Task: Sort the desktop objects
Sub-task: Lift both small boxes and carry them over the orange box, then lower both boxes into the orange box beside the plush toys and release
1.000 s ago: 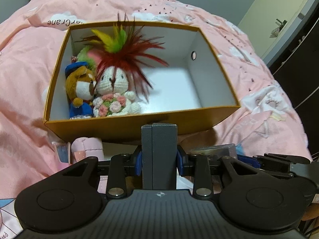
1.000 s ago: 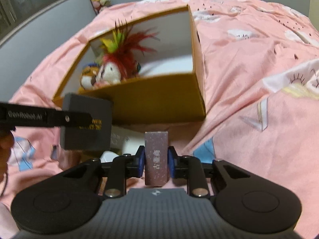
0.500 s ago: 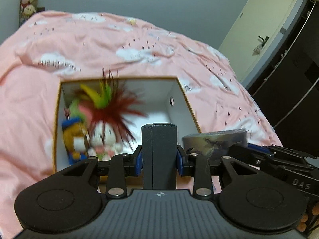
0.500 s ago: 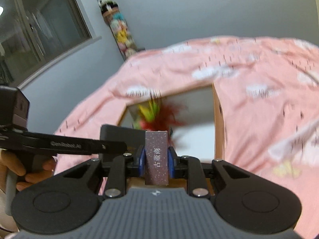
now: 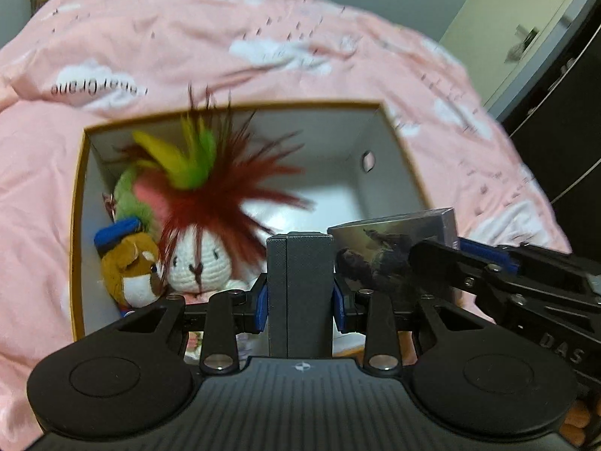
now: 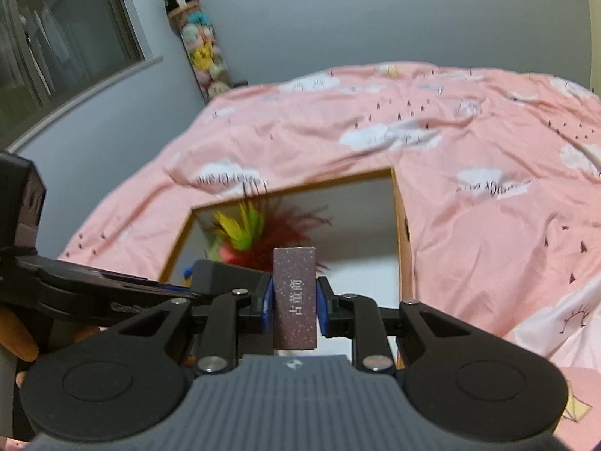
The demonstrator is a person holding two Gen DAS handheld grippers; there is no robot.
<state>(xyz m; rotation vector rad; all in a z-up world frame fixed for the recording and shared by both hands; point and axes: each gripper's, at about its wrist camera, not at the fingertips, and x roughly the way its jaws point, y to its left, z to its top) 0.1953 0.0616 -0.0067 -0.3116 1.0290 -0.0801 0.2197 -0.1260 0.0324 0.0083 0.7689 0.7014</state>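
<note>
My left gripper (image 5: 300, 297) is shut on a dark grey box (image 5: 300, 285), held above the near side of an open orange box (image 5: 77, 203) with white inside. My right gripper (image 6: 295, 306) is shut on a maroon card box (image 6: 295, 297) with white characters. It shows in the left wrist view (image 5: 398, 240) just right of the grey box. The orange box (image 6: 403, 233) holds a white knitted rabbit (image 5: 199, 259), a brown dog toy in a blue cap (image 5: 129, 267), a green and pink plush (image 5: 131, 195) and a red, yellow and green feather toy (image 5: 218, 184) on its left side.
The orange box lies on a pink cloud-print bedspread (image 5: 263, 45), which fills both views. A door (image 5: 518, 26) and dark furniture (image 5: 563, 131) stand at the right. A window (image 6: 56, 49) and a column of plush toys (image 6: 195, 41) are by the far wall.
Both grippers rose from in front of the orange box to above its near side, still holding their boxes. Both cameras tilted up then slightly down again; the maroon box now sits close beside the grey one.
</note>
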